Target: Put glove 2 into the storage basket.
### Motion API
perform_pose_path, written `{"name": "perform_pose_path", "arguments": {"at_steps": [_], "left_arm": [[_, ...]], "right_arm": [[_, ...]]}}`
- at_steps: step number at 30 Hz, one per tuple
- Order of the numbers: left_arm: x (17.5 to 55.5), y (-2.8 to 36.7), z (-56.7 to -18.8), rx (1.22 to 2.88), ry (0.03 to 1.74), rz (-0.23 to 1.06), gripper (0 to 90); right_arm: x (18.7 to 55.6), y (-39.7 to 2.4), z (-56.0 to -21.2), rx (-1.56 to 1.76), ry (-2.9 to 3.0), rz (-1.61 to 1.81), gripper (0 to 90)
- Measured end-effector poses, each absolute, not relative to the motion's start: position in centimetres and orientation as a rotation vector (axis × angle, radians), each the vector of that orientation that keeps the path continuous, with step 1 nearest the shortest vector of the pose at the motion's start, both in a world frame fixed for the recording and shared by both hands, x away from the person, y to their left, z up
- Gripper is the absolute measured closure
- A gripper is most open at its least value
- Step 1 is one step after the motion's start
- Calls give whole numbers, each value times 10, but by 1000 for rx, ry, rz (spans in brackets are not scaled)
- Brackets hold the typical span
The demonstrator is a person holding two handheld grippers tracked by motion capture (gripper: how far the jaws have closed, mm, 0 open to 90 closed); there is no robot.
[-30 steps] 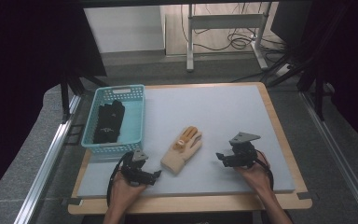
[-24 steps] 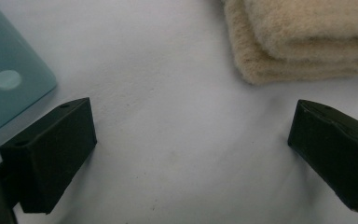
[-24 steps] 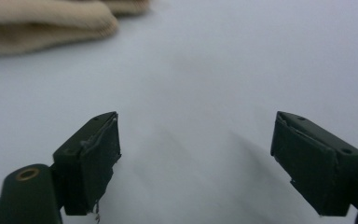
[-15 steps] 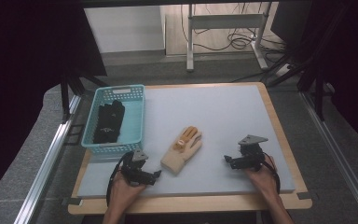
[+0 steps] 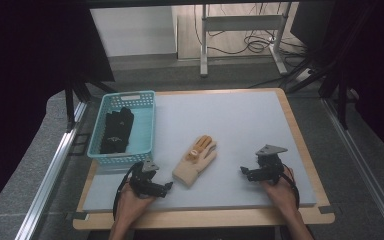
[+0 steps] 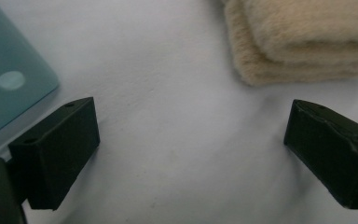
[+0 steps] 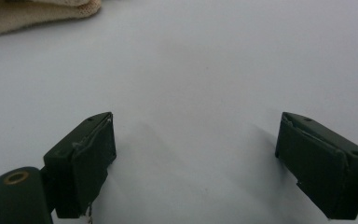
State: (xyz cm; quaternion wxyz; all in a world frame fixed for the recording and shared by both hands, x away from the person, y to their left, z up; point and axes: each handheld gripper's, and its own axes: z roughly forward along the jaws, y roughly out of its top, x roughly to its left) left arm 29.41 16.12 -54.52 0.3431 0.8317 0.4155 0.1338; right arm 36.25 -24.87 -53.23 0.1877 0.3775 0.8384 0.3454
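Note:
A beige knitted glove (image 5: 196, 161) with orange fingertips lies flat near the front middle of the pale mat (image 5: 240, 120). My left gripper (image 5: 168, 186) rests on the mat just left of the glove's cuff, jaws wide open and empty. From the left gripper (image 6: 191, 144) view, the cuff (image 6: 303, 42) lies ahead to the right. My right gripper (image 5: 244, 172) sits right of the glove, apart from it. Its jaws have just been opening and hold nothing. In the view from the right gripper (image 7: 196, 154), the glove's edge (image 7: 32, 16) is at the top left.
A teal plastic basket (image 5: 147, 130) stands at the mat's left side with a black glove (image 5: 116, 131) inside; its corner (image 6: 9, 74) is near my left jaw. The mat lies on a wooden board (image 5: 300, 135). Metal rails run along both sides.
The right hand has shifted slightly to the right, away from the beige glove. The left hand and the glove have stayed where they were.

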Motion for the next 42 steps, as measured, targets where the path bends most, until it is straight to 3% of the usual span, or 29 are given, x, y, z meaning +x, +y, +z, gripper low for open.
{"name": "perform_pose_path", "arguments": {"at_steps": [10,20,30,42], "left_arm": [[298,137,-516,2135,988,274,35],[329,96,-501,2164,973,240,6],[364,61,-511,2254,1035,236,0],[364,56,-529,2344,1102,263,18]], "right_arm": [[362,-249,-532,1063,2358,973,117],[362,-249,-532,1063,2357,973,117],[362,-249,-532,1063,2359,971,117],[362,-249,-532,1064,2359,972,117]]}}
